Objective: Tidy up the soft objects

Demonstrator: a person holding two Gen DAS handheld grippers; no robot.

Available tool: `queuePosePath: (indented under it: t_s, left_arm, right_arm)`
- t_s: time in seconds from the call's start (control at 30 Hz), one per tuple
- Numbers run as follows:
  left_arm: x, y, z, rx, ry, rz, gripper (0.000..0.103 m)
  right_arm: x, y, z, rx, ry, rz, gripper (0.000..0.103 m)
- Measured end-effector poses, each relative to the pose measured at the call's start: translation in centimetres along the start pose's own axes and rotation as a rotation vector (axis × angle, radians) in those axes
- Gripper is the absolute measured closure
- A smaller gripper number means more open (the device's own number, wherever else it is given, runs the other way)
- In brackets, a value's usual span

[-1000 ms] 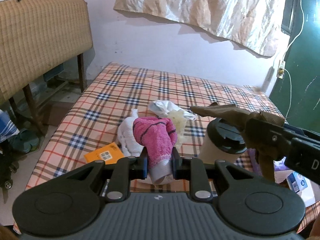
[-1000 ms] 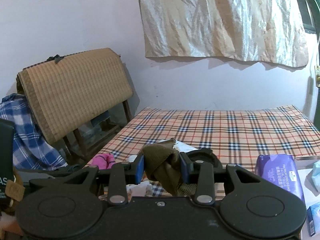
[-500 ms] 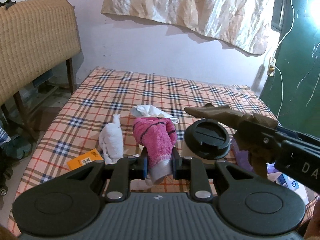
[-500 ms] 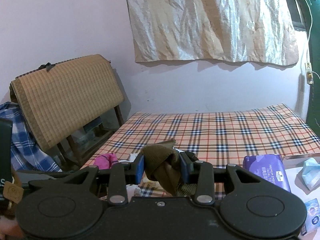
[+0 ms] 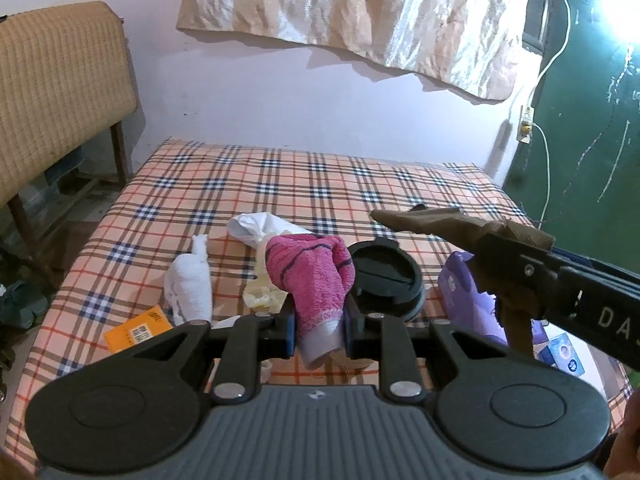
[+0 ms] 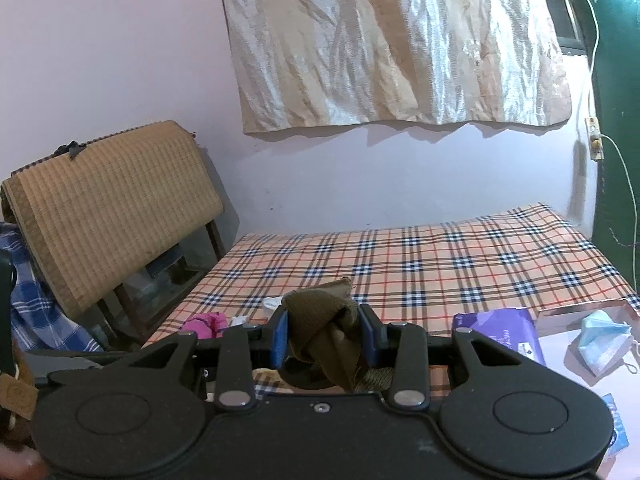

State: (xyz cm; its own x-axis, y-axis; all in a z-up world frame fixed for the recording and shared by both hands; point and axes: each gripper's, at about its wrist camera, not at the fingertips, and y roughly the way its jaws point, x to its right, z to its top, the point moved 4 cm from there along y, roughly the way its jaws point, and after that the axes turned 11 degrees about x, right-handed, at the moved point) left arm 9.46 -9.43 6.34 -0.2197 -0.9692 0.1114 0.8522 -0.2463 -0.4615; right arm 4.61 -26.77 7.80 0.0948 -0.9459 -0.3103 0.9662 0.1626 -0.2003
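My left gripper [image 5: 319, 330] is shut on a pink sock [image 5: 310, 276] and holds it above the plaid bed [image 5: 304, 184]. My right gripper [image 6: 323, 334] is shut on an olive-brown sock [image 6: 320, 322]; it also shows in the left wrist view [image 5: 498, 256], with the brown sock [image 5: 424, 220] sticking out to the left. A white sock [image 5: 190, 284], a white cloth [image 5: 260, 228] and a pale yellow cloth [image 5: 262, 294] lie on the bed below. The pink sock shows at the lower left of the right wrist view [image 6: 202, 322].
A round black lid [image 5: 384, 276] sits on the bed beside a purple wipes pack [image 5: 464, 292] [image 6: 500, 330]. An orange booklet [image 5: 136, 330] lies front left. A face mask [image 6: 604, 338] lies on a white surface. A woven-back chair [image 6: 108, 216] stands left of the bed.
Both grippers have risen and tilted back with their socks still held. More of the bed, the white sock and the purple pack now show.
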Motion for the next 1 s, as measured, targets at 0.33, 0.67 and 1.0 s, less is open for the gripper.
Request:
queuePosePath:
  t_s: [0.33, 0.67, 1.0]
  left_arm:
    - [2.3, 0.4, 0.0, -0.001, 0.028, -0.04, 0.079]
    - [3.8, 0.9, 0.1, -0.004, 0.05, -0.072, 0.079]
    - [5.4, 1.1, 0.1, -0.005, 0.064, -0.101, 0.079]
  right_arm:
    - [2.2, -0.9, 0.6, 0.014, 0.014, -0.05, 0.058]
    - [4.1, -1.3, 0.9, 0.026, 0.032, -0.085, 0.058]
    - [5.7, -1.9, 1.1, 0.036, 0.041, -0.117, 0.058]
